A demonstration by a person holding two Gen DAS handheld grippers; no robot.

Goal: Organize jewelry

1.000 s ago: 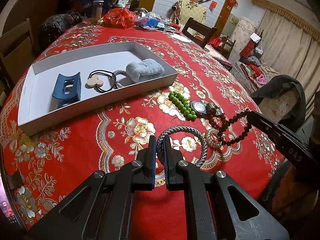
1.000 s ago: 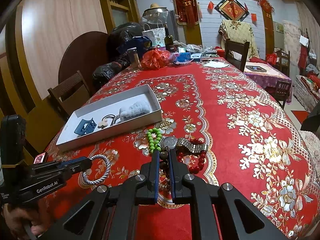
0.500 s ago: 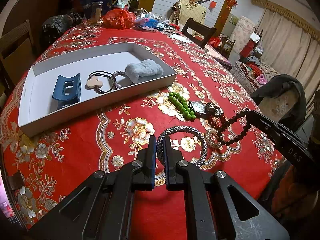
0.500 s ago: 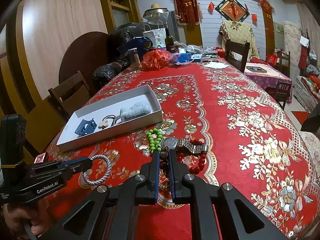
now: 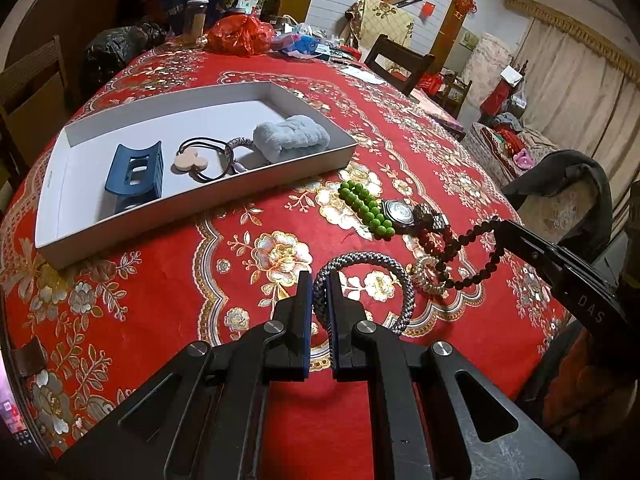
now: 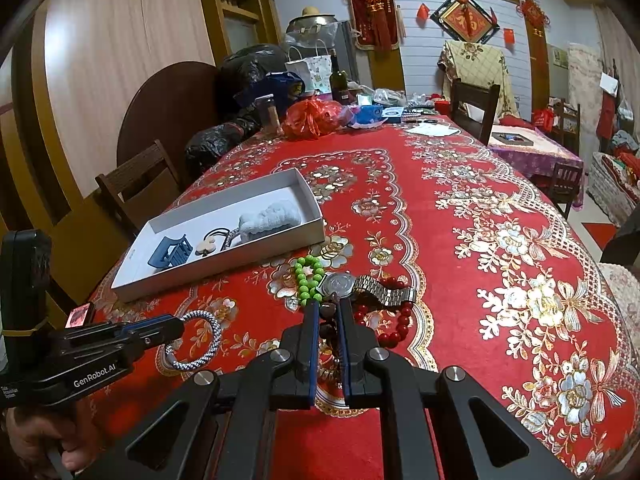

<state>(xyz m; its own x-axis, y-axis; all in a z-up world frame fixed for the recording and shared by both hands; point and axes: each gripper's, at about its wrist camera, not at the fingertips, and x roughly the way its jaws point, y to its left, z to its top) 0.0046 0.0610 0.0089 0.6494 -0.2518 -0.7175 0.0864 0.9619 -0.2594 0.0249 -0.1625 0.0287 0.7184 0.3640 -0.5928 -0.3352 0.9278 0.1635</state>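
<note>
My left gripper [image 5: 319, 285] is shut on a grey braided rope bracelet [image 5: 402, 280], low over the red cloth; from the right wrist view this left gripper [image 6: 176, 324] holds the loop [image 6: 212, 340] by its edge. My right gripper [image 6: 328, 308] is shut on a dark bead bracelet [image 6: 329, 310]; in the left wrist view that strand [image 5: 474, 276] hangs from the right gripper [image 5: 502, 229] down to the cloth. A white tray [image 5: 200, 204] lies at the back left, holding a blue claw clip [image 5: 136, 172], a black hair tie [image 5: 200, 156] and a pale blue scrunchie [image 5: 292, 140].
On the cloth between tray and grippers lie a green bead bracelet [image 5: 366, 208], a metal watch [image 5: 400, 213], a red bead bracelet [image 6: 400, 326] and a clear spiral hair tie [image 5: 428, 278]. Bags and a bottle [image 6: 339, 80] crowd the table's far end. Chairs [image 6: 136, 184] stand around.
</note>
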